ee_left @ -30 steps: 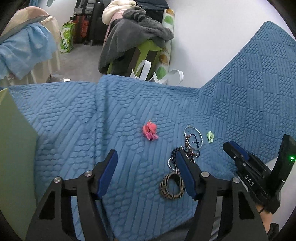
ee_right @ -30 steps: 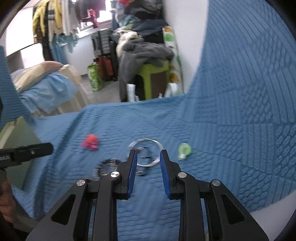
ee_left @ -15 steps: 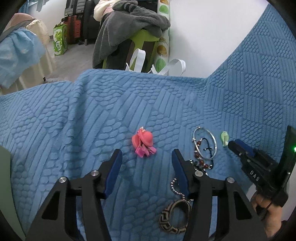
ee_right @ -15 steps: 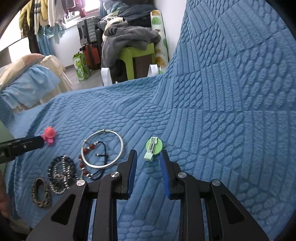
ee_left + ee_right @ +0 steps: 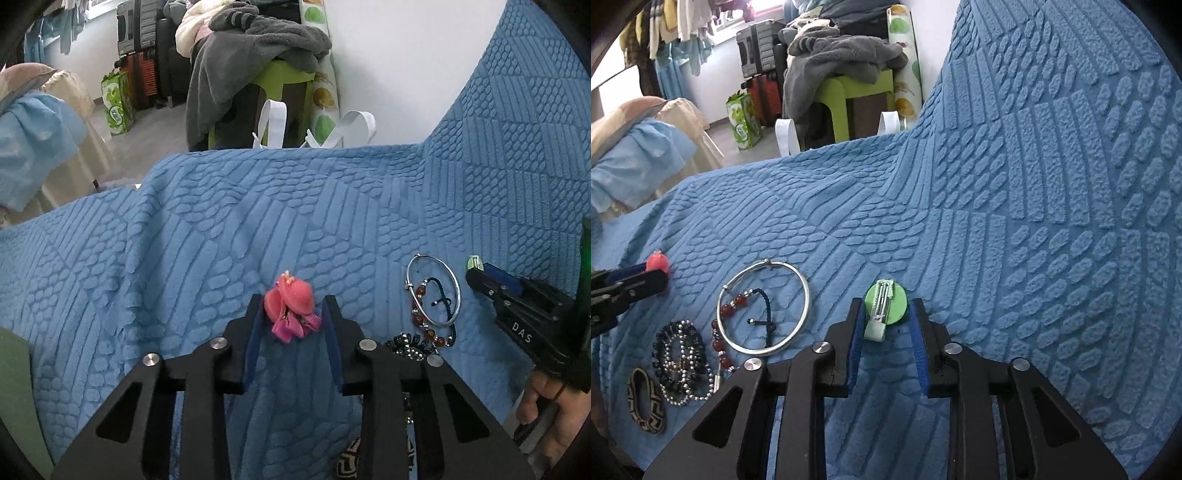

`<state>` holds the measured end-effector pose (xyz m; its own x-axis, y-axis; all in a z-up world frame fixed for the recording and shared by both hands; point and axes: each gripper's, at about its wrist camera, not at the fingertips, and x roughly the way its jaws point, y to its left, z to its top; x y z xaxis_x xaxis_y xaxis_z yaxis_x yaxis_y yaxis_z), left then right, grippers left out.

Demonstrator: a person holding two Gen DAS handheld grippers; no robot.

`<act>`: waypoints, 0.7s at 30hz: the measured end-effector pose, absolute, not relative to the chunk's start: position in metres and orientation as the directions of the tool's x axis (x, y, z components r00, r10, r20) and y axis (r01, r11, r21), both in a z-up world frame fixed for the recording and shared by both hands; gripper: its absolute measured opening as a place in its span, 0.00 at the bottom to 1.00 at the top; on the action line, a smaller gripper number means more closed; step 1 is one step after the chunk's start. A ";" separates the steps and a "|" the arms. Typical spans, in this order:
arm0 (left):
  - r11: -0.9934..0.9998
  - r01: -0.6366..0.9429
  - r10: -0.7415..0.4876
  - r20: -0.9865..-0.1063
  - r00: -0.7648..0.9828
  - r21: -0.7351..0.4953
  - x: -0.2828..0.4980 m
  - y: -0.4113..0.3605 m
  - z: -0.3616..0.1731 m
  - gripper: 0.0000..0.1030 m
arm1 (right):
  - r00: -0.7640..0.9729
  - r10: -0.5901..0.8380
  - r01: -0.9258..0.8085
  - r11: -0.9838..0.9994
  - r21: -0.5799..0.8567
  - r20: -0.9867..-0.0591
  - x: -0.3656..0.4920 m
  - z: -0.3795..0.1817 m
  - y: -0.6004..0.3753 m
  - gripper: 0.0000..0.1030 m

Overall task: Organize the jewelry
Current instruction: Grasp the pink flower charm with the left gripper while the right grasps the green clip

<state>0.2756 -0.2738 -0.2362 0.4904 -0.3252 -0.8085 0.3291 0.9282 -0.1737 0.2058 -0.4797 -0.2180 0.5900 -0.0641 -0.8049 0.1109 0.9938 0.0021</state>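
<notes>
A pink hair clip [image 5: 293, 295] lies on the blue quilt [image 5: 221, 229] between the fingers of my left gripper [image 5: 291, 303]. Its jaws are closing, and a thin gap still shows on the right side. A round green hair clip [image 5: 891, 303] sits between the narrow-set jaws of my right gripper [image 5: 886, 308], and the pads flank it closely without a clear press. Left of it lie a silver bangle [image 5: 764, 306], a red bead bracelet [image 5: 718, 345], a dark bead bracelet [image 5: 679, 354] and a patterned band [image 5: 646, 402].
The quilt rises steeply on the right [image 5: 1052, 166]. A green box edge [image 5: 14, 406] is at the left. Beyond the bed stand a green stool with grey clothes [image 5: 258, 55], suitcases and a bag. A hand [image 5: 543, 417] holds the right gripper.
Both grippers moved forward and down. The left one came over the pink clip and its jaws narrowed around it. The right one came over the green clip at the same narrow opening.
</notes>
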 end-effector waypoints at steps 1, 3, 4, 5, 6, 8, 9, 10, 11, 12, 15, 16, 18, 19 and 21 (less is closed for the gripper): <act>0.929 0.325 -0.325 -0.808 0.492 -0.176 0.276 -0.273 -0.237 0.29 | 0.589 -0.064 0.109 0.994 0.001 -0.806 0.206 -0.218 -0.479 0.20; 0.930 0.317 -0.327 -0.809 0.488 -0.185 0.276 -0.271 -0.236 0.26 | 0.584 -0.064 0.110 0.994 0.001 -0.809 0.207 -0.218 -0.480 0.20; 0.930 0.312 -0.330 -0.810 0.484 -0.193 0.275 -0.270 -0.235 0.26 | 0.581 -0.065 0.113 0.994 0.001 -0.811 0.205 -0.217 -0.480 0.20; 0.930 0.310 -0.335 -0.809 0.483 -0.200 0.275 -0.269 -0.233 0.26 | 0.578 -0.068 0.119 0.993 0.001 -0.813 0.201 -0.214 -0.480 0.20; 0.928 0.308 -0.342 -0.804 0.486 -0.209 0.274 -0.267 -0.230 0.26 | 0.577 -0.069 0.126 0.992 0.005 -0.814 0.200 -0.212 -0.481 0.20; 0.924 0.310 -0.356 -0.796 0.489 -0.223 0.271 -0.264 -0.224 0.26 | 0.581 -0.065 0.138 0.990 0.020 -0.811 0.195 -0.205 -0.485 0.20; 0.923 0.311 -0.359 -0.795 0.489 -0.226 0.270 -0.262 -0.222 0.26 | 0.585 -0.065 0.142 0.990 0.023 -0.808 0.194 -0.202 -0.485 0.20; 0.922 0.310 -0.364 -0.794 0.487 -0.233 0.269 -0.261 -0.219 0.26 | 0.589 -0.069 0.144 0.989 0.021 -0.805 0.192 -0.199 -0.485 0.20; 0.920 0.311 -0.371 -0.792 0.484 -0.241 0.269 -0.259 -0.216 0.26 | 0.590 -0.076 0.146 0.989 0.015 -0.804 0.190 -0.196 -0.484 0.20; 0.917 0.314 -0.379 -0.790 0.483 -0.248 0.267 -0.257 -0.212 0.26 | 0.588 -0.080 0.148 0.989 0.010 -0.805 0.189 -0.193 -0.483 0.20; 0.920 0.316 -0.368 -0.791 0.488 -0.233 0.260 -0.253 -0.204 0.26 | 0.600 -0.082 0.148 0.989 0.010 -0.796 0.183 -0.181 -0.480 0.20; 0.917 0.322 -0.372 -0.792 0.484 -0.234 0.258 -0.251 -0.201 0.26 | 0.603 -0.086 0.147 0.989 0.004 -0.793 0.181 -0.177 -0.479 0.20; 0.910 0.339 -0.382 -0.800 0.464 -0.238 0.256 -0.250 -0.196 0.26 | 0.610 -0.086 0.143 0.990 0.002 -0.788 0.176 -0.166 -0.475 0.20; 0.914 0.339 -0.370 -0.802 0.469 -0.223 0.253 -0.249 -0.192 0.26 | 0.613 -0.088 0.144 0.990 0.002 -0.785 0.174 -0.162 -0.474 0.20; 0.913 0.348 -0.369 -0.799 0.476 -0.215 0.249 -0.246 -0.184 0.26 | 0.621 -0.092 0.145 0.989 -0.001 -0.779 0.169 -0.152 -0.471 0.20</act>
